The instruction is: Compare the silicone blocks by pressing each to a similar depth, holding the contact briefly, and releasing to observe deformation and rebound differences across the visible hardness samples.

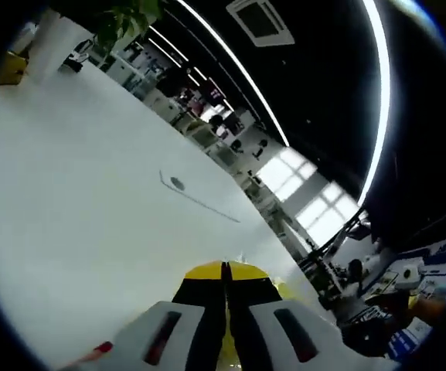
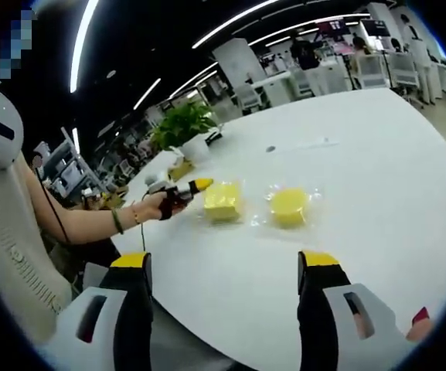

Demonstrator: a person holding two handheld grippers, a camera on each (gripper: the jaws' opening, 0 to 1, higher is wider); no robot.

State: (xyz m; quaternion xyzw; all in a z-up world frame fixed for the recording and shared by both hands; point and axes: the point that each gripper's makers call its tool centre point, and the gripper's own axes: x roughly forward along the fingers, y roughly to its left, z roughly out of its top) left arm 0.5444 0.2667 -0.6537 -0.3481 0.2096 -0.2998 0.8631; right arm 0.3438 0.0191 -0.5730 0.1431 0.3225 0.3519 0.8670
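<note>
Jaws of the right gripper [image 2: 230, 270] stand wide apart, empty. Left gripper [image 2: 199, 185], clenched shut, touches the square silicone block [image 2: 223, 201] mid-table [image 2: 362, 154]; the round silicone block [image 2: 288, 205] lies just beside it.

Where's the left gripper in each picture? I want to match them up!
Left gripper view: the left gripper rises from the bottom middle, jaws pressed together.
Right gripper view: it sits left of centre, held in a hand, its yellow tip beside the square yellow block.
Shared landmark: the potted plant, at the top left in the left gripper view and above the block in the right gripper view.
</note>
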